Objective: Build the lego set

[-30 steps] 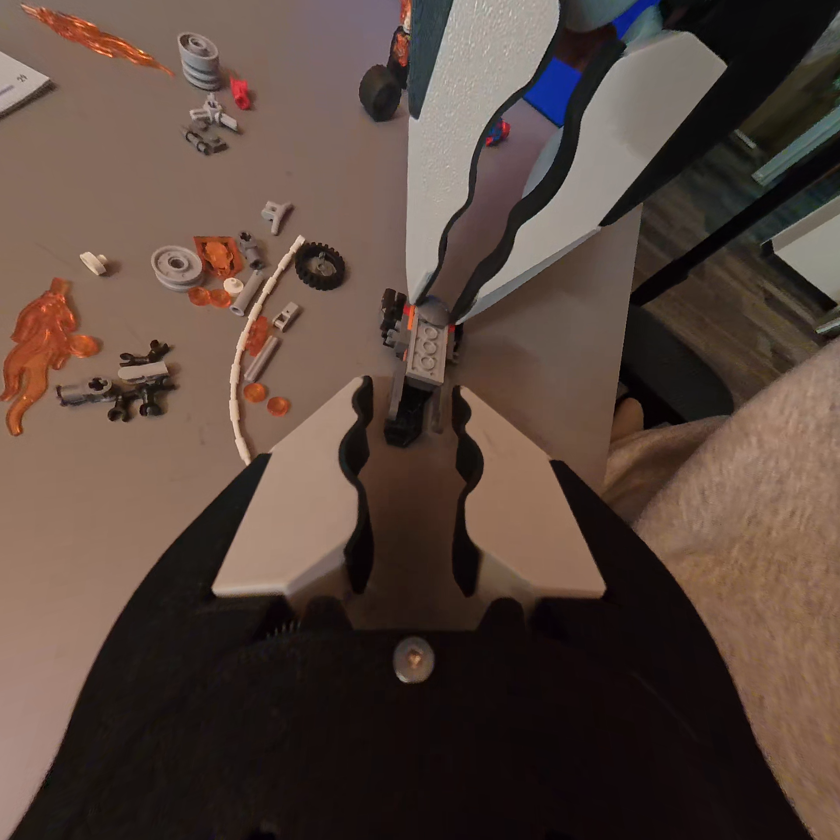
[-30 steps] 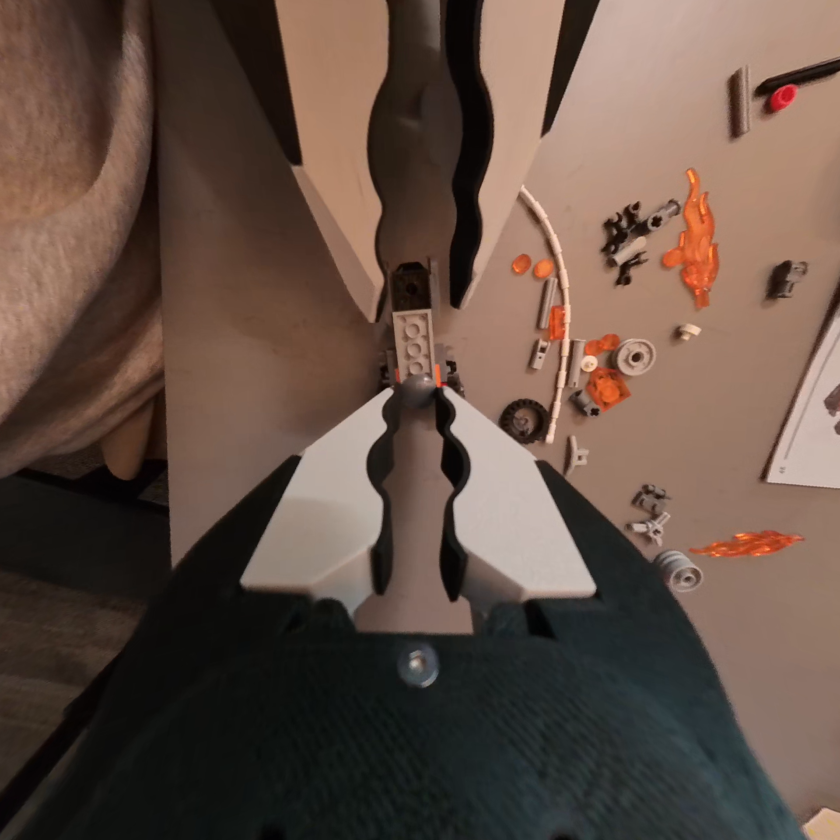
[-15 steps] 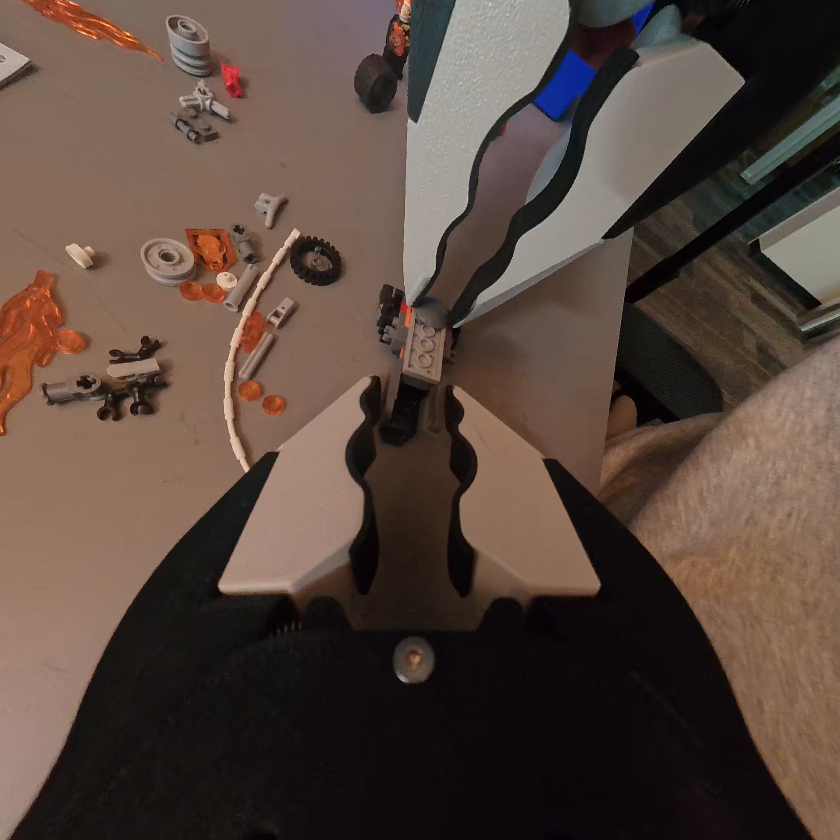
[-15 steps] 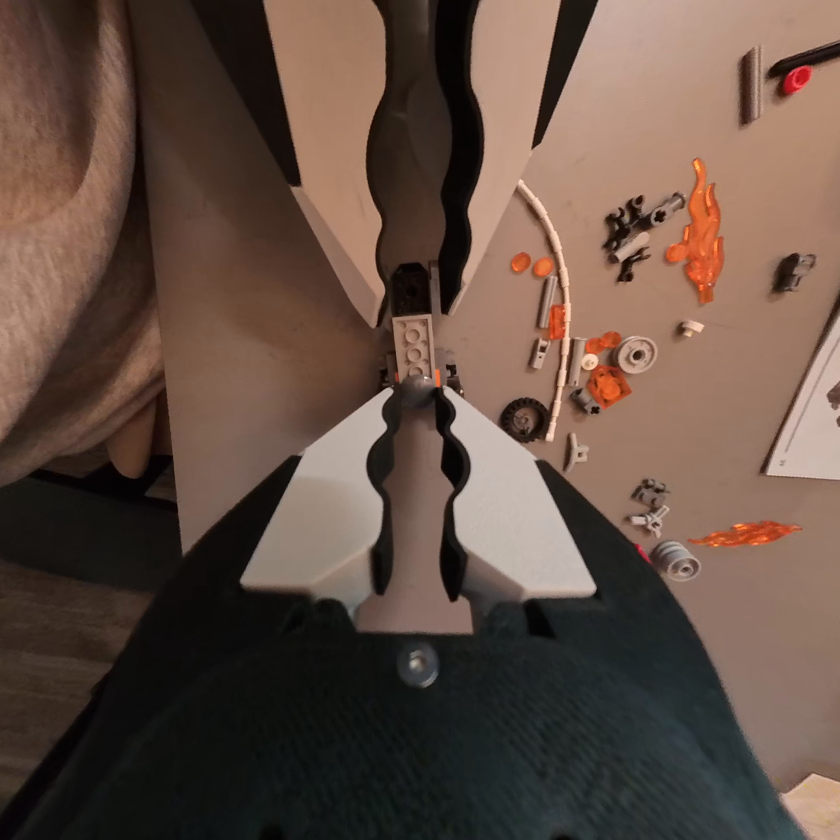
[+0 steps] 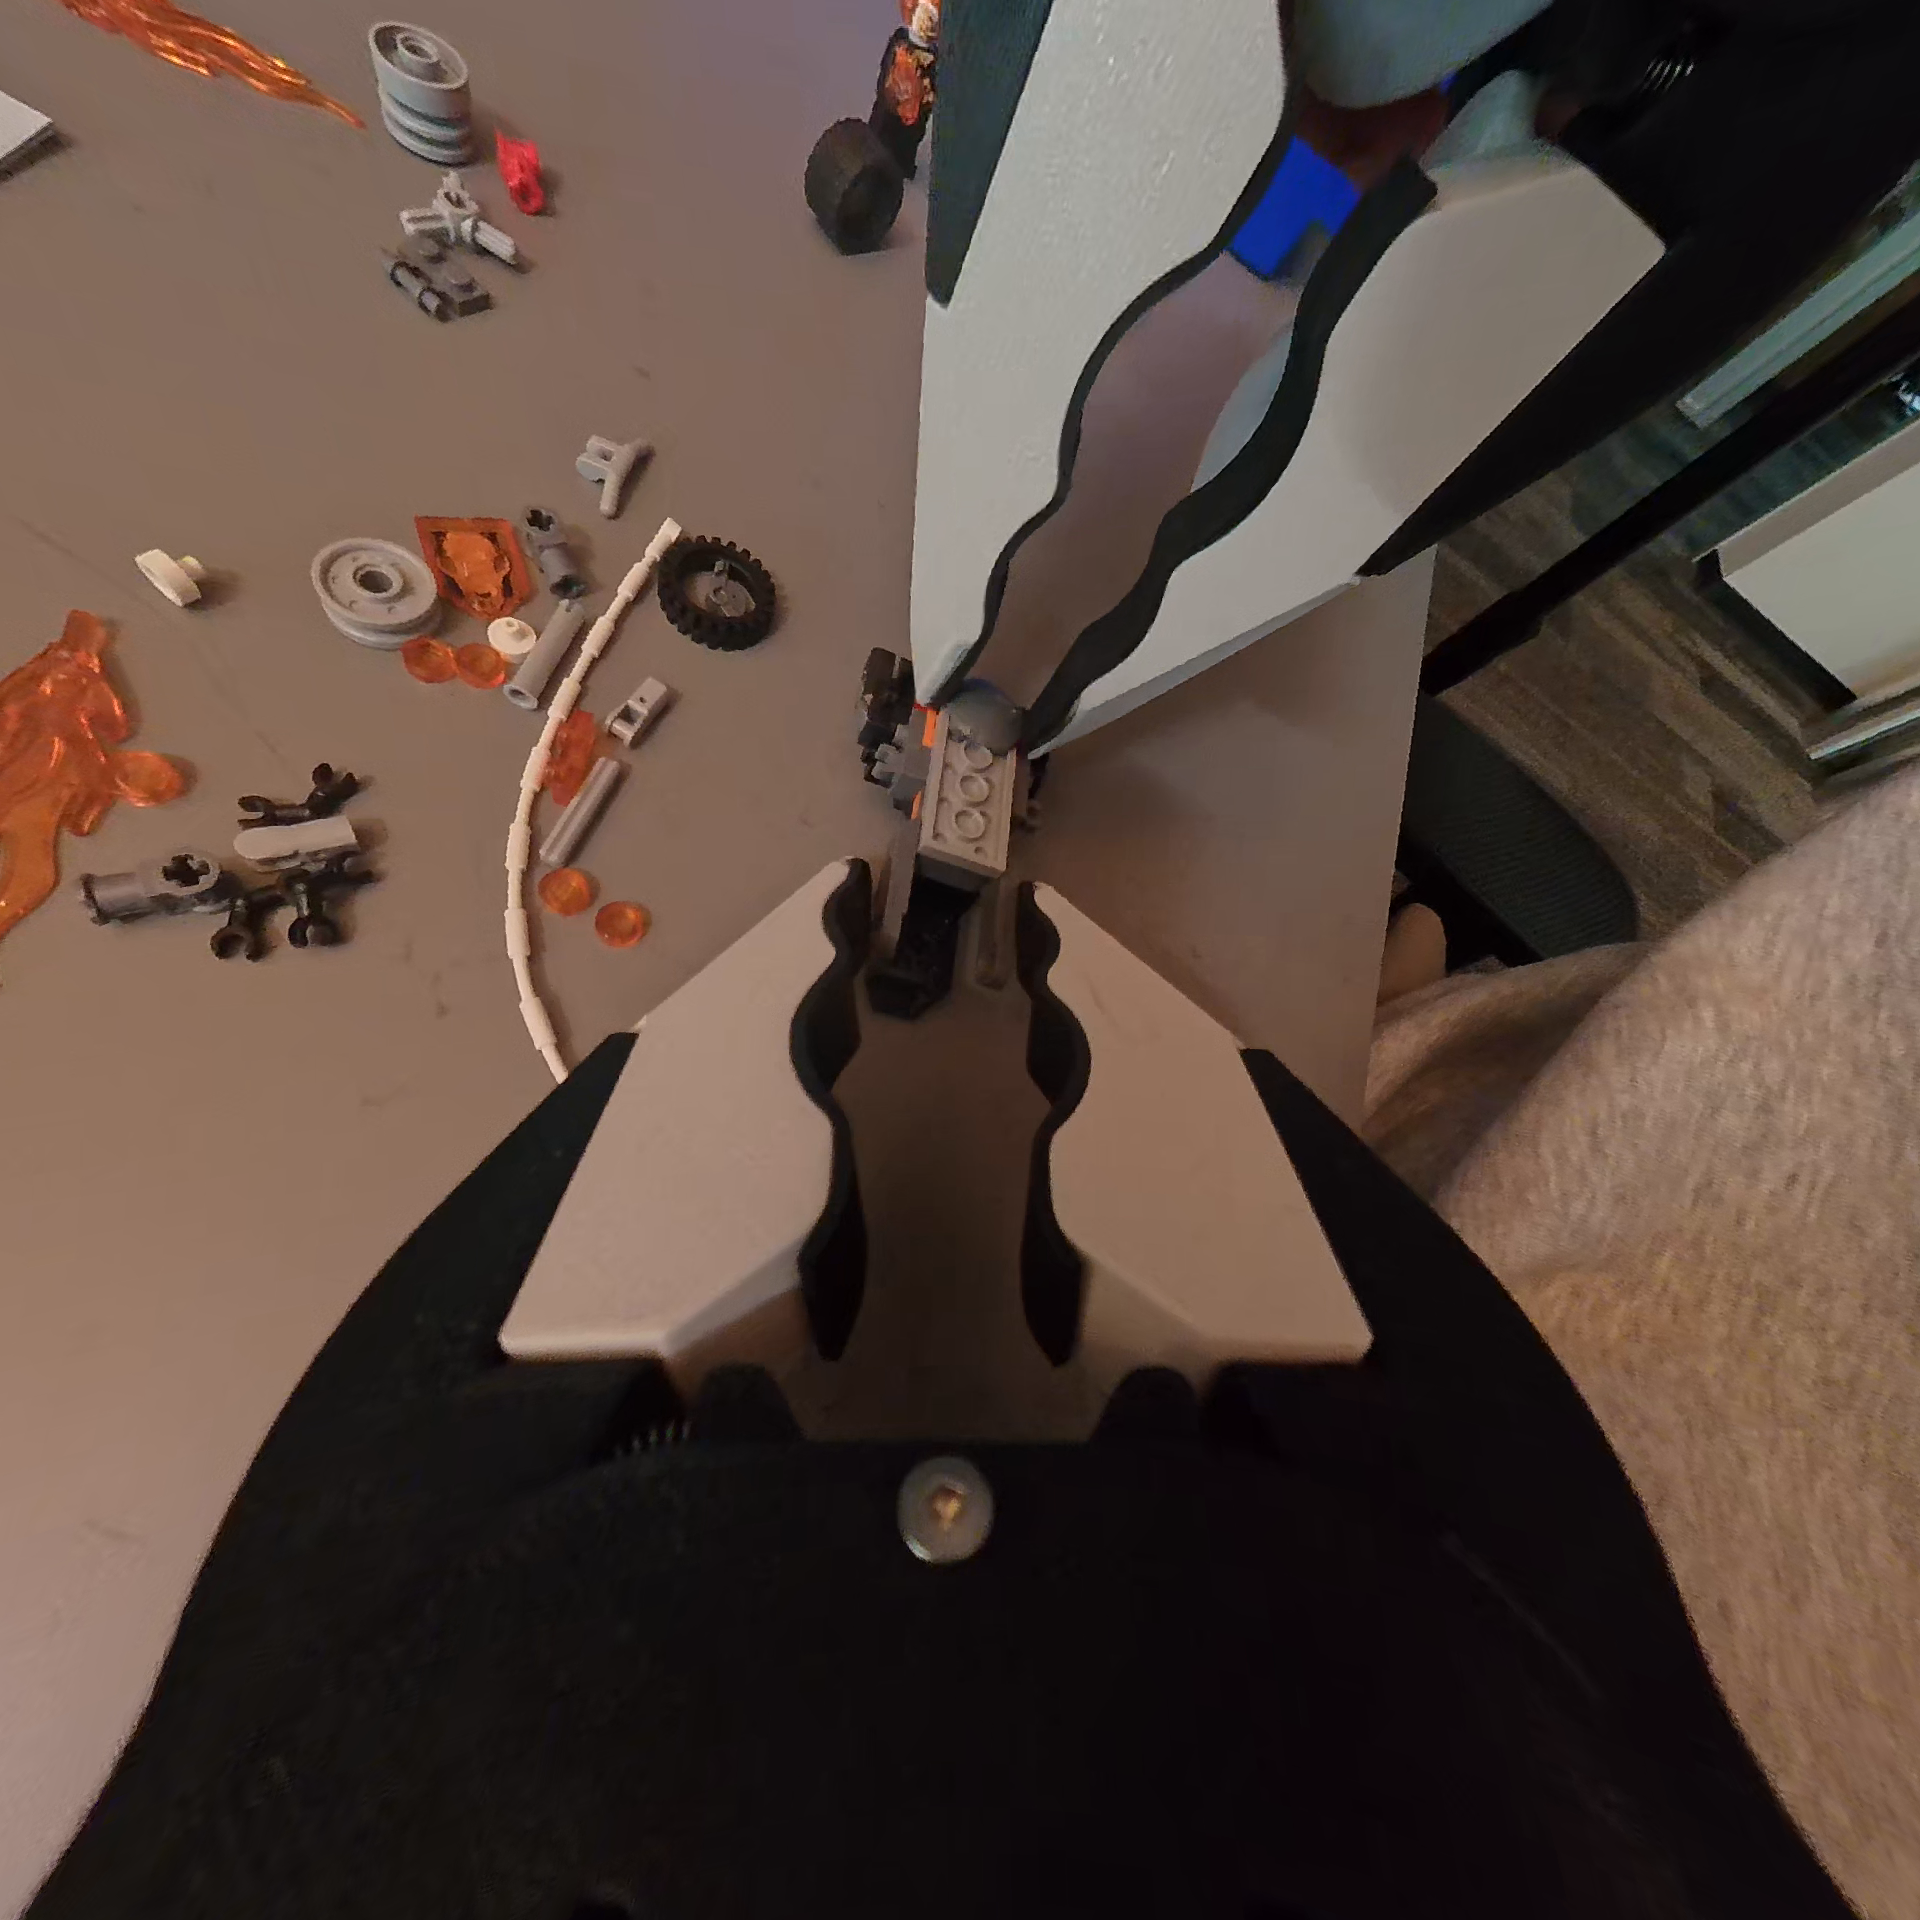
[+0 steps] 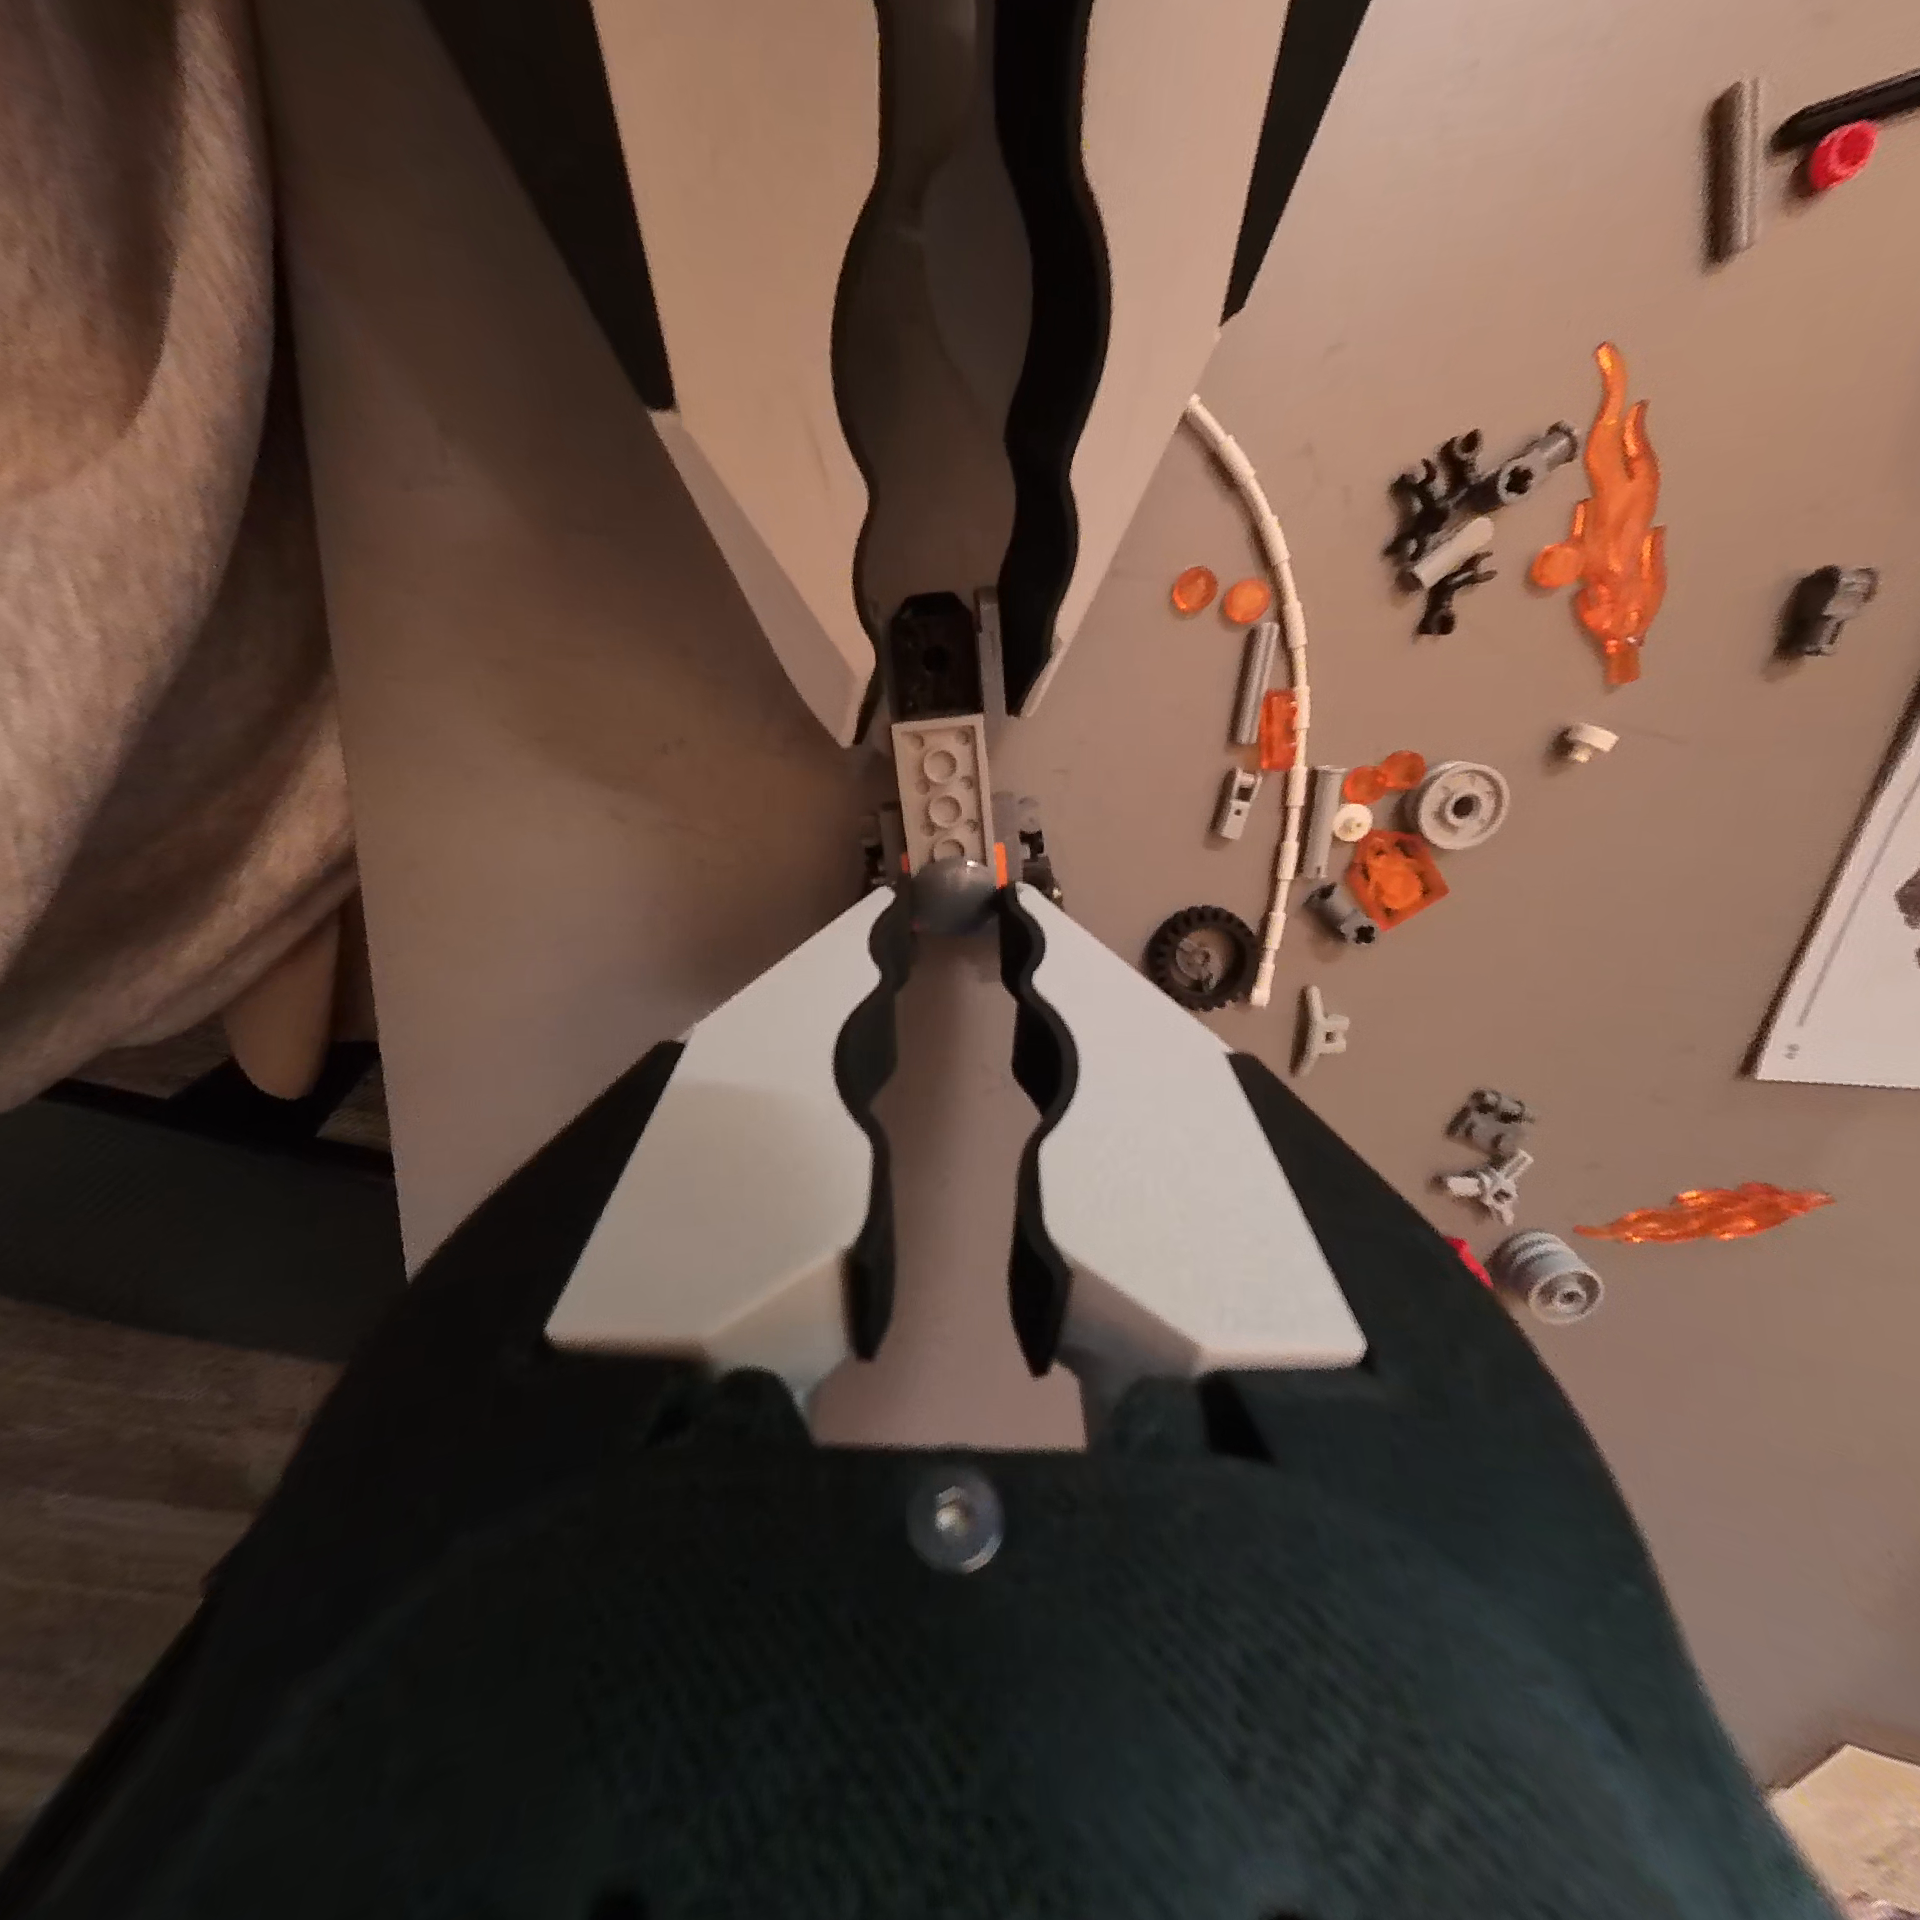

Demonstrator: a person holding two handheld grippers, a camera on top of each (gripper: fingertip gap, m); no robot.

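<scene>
Lego assembly [image 5: 961, 821], grey, between two tongs, above bench [image 5: 312, 1143].
Left tongs [image 5: 940, 914] clamped on its black end; right tongs [image 6: 956, 904] clamped on its grey ball end.

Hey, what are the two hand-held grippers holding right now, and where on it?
The left hand-held gripper clamps the small grey lego assembly by its black end; the right hand-held gripper pinches a dark grey round piece at the opposite end.

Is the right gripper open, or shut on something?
Shut on the dark grey ball: the right gripper's two black pads touch its sides, at the end of the small grey build.
</scene>
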